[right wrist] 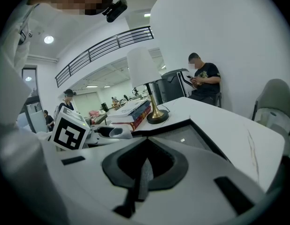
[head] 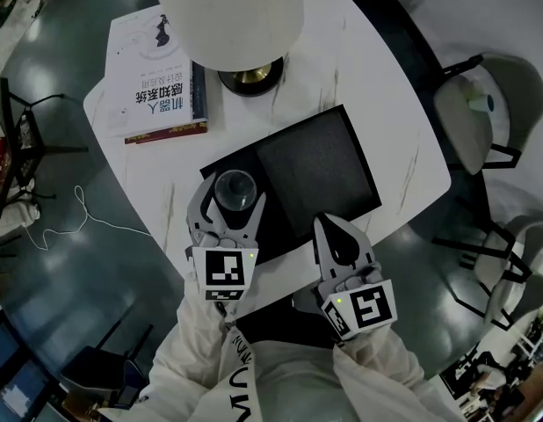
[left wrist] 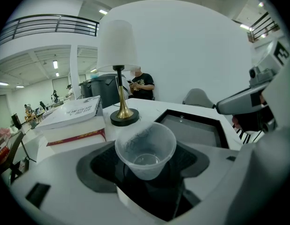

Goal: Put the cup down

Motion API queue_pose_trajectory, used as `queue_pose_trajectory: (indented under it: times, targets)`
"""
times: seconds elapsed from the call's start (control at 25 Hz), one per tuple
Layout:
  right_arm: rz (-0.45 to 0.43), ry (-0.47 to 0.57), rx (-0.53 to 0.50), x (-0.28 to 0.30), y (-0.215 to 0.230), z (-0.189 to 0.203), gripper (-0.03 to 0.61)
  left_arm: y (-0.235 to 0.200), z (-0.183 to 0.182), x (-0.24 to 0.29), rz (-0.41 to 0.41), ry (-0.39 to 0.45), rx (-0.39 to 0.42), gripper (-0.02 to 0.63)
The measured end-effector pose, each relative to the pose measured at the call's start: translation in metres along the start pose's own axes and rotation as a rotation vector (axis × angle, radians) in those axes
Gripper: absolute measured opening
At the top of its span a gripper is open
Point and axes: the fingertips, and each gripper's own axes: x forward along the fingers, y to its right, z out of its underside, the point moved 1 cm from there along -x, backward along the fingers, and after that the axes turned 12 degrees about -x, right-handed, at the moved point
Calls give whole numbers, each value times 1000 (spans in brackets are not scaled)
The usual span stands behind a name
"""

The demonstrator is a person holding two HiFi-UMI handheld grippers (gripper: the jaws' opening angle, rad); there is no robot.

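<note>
The left claw is closed on a clear plastic cup, held upright and mouth up between both jaws. In the head view the cup is over the near left corner of the black mat on the white table. Contact between cup base and mat cannot be determined. The right claw is pressed together and holds nothing, just beside the left claw. A stack of books beside the lamp has a top cover that reads "机器人感知系统".
</note>
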Motion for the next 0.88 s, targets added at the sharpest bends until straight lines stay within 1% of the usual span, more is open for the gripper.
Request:
queue_pose_trajectory:
  times: [0.04, 0.08, 0.32, 0.56, 0.76, 0.88]
  targets:
    - [1, 3, -2, -2, 0, -1, 5, 1, -2, -2, -3, 6, 5, 334]
    - [2, 6, -4, -4, -1, -1, 5, 2, -4, -5, -6, 10, 10, 336]
    - [4, 28, -21, -29, -10, -7, 5, 7, -7, -32, -32, 38, 18, 336]
    - [8, 41, -36, -65, -27, -7, 5, 14, 1, -67, -57, 54, 14, 336]
    - [15, 62, -58, -101, -38, -6, 5, 33, 4, -98, -56, 82, 16, 336]
    - [18, 85, -71, -124, -48, -6, 5, 47, 0, -123, -50, 117, 20, 336]
